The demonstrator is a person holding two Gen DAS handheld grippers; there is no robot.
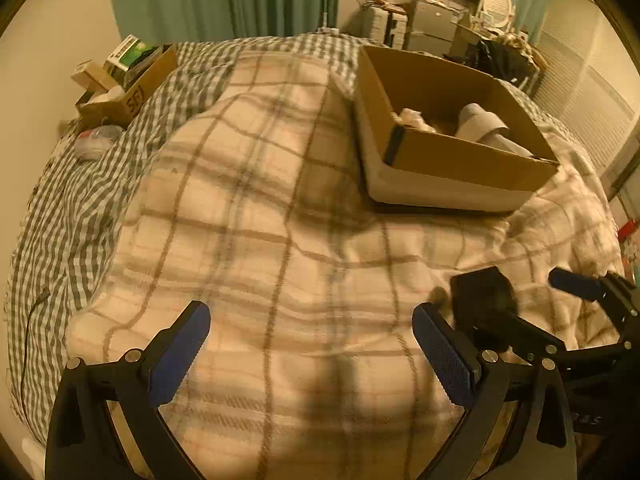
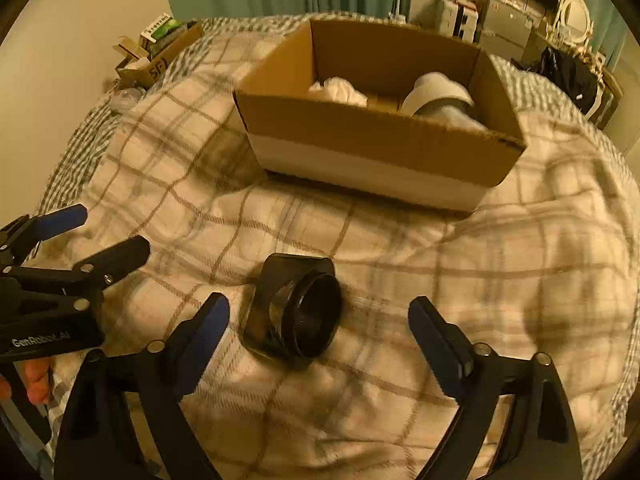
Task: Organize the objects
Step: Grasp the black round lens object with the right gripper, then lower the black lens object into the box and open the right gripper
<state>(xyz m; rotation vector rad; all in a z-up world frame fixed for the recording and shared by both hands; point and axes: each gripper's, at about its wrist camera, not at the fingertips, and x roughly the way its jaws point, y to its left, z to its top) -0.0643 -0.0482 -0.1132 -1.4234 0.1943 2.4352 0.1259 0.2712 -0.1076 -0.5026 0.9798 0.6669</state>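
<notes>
Looking along the left gripper, its blue-padded jaws stand wide apart over bare cream plaid blanket, holding nothing. The black, square-bodied object with a round lens-like barrel lies off to the right of this view, just beyond the right-hand pad and partly hidden by the right gripper, which straddles it. The open brown cardboard box sits farther up the bed, with a pale rolled item and white cloth already inside. The likely trouble here is the two tools crowding each other; a sideways shift by the left one could knock the object.

From the right wrist, the right gripper is likewise spread open and empty, the black object lying on the blanket between and just ahead of its fingers, barrel tilted toward the camera. Closing on the rounded barrel rather than the flat body could let it slip or roll, and the soft, lumpy bedding may let it sink or tip as the pads press in. The left gripper hovers near, to the left.
</notes>
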